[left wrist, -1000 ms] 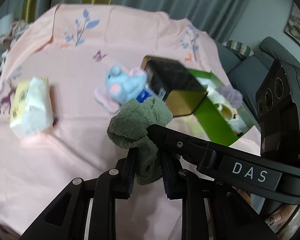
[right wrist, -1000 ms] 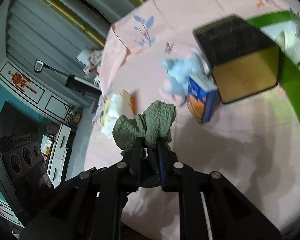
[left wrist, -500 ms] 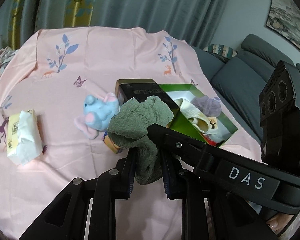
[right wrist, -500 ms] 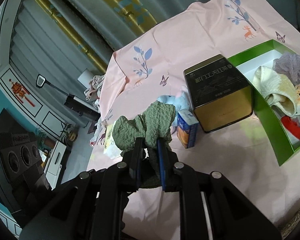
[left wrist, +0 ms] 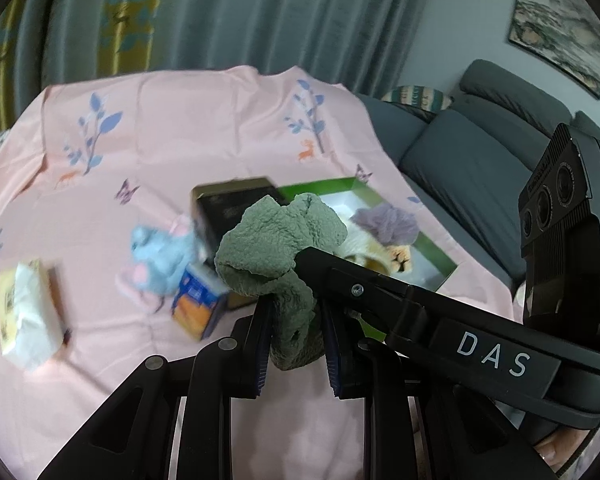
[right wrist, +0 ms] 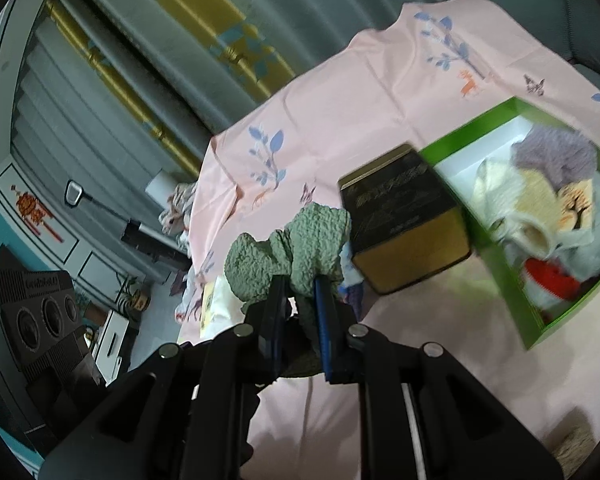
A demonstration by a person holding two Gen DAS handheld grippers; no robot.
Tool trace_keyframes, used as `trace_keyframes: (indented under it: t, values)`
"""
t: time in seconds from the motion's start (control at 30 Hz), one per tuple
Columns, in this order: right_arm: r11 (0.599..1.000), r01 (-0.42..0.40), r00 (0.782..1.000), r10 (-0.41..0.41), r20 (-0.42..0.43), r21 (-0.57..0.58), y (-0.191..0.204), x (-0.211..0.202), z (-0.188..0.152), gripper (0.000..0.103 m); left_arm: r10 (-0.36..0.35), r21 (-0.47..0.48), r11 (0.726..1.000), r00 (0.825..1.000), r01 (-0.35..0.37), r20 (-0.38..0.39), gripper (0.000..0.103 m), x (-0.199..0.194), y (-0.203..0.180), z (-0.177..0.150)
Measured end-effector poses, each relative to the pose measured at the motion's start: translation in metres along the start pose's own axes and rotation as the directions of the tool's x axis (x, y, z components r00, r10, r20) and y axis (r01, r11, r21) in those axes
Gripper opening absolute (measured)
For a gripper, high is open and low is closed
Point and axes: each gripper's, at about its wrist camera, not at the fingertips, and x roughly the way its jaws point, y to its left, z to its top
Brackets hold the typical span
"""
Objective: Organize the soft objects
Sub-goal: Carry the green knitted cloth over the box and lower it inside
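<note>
A fuzzy grey-green cloth (left wrist: 276,240) hangs bunched between both grippers above the pink tablecloth (left wrist: 204,128). My left gripper (left wrist: 295,320) is shut on its lower part. One of the right gripper's fingers (left wrist: 360,284) reaches in from the right to the same cloth. In the right wrist view my right gripper (right wrist: 300,292) is shut on the cloth (right wrist: 296,244). Ahead lies a green box (right wrist: 472,132) with several soft items in it, among them a purple fluffy one (right wrist: 556,152). A blue plush toy (left wrist: 160,256) lies on the table at the left.
A black and gold tin (right wrist: 404,216) stands against the green box's left side. A blue and orange carton (left wrist: 198,304) and a tissue pack (left wrist: 28,316) lie to the left. A grey sofa (left wrist: 460,160) is beyond the table's right edge, with curtains behind.
Both grippers have risen with the green cloth held between them and shifted toward the green box, which now shows more fully ahead. Neither grip has changed.
</note>
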Motion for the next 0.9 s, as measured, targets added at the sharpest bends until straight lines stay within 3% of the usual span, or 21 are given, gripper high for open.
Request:
trace_keyframes:
  t: [0.27, 0.47, 0.63, 0.9]
  values:
    - [0.998, 0.05, 0.991, -0.054, 0.126, 0.035, -0.022, -0.035, 0.056, 0.015, -0.088, 0.092, 0.992, 0.994, 0.082, 0.063, 0.023, 0.022, -0.045, 0.055]
    - [0.993, 0.08, 0.982, -0.094, 0.166, 0.086, -0.06, -0.04, 0.104, 0.015, -0.139, 0.13, 0.983, 0.989, 0.131, 0.055, 0.023, 0.069, -0.074, 0.099]
    - [0.979, 0.142, 0.976, -0.163, 0.145, 0.145, -0.108, -0.023, 0.13, 0.015, -0.176, 0.103, 0.979, 0.984, 0.177, -0.017, 0.023, 0.132, -0.084, 0.116]
    - [0.934, 0.198, 0.973, -0.224, 0.055, 0.299, -0.184, 0.014, 0.13, 0.015, -0.12, 0.099, 0.986, 0.981, 0.136, -0.15, 0.024, 0.217, -0.098, 0.102]
